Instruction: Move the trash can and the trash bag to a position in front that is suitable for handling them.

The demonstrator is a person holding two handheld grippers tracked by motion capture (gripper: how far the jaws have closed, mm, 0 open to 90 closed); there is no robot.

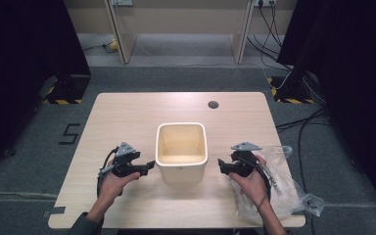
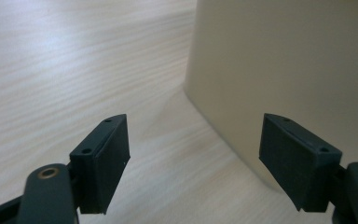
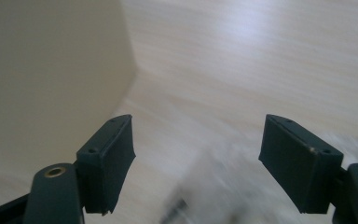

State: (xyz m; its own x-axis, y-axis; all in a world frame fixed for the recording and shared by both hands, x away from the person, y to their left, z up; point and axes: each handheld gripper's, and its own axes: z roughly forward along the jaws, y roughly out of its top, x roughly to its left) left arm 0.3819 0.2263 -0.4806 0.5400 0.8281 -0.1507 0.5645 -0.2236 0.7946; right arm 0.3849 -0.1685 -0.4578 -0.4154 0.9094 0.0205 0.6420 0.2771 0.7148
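I sit at a pale wooden table [image 1: 127,117] and hold a black two-jaw gripper in each hand. In the middle of the table stands a cream plastic tub [image 1: 181,151], square with rounded corners, upright, its mouth facing up; I see nothing inside it.

My left gripper [image 1: 149,166] is just beside the tub's left wall, jaws pointing toward it. In the left gripper view its jaws stand wide apart with nothing between them but bare wood. The tub's smooth cream wall [image 2: 279,74] rises close ahead on the right, just behind the right jaw; whether that jaw touches it I cannot tell.

My right gripper [image 1: 222,166] is just beside the tub's right wall, pointing back toward it. In the right gripper view its jaws are also wide apart and hold nothing. The tub wall [image 3: 51,70] fills the left side, near the left jaw.

Under my right hand [image 1: 252,183] a crumpled clear plastic bag [image 1: 286,188] lies on the table's right front corner, reaching over the edge. In the right gripper view it is a pale blur [image 3: 223,182] below the jaws.
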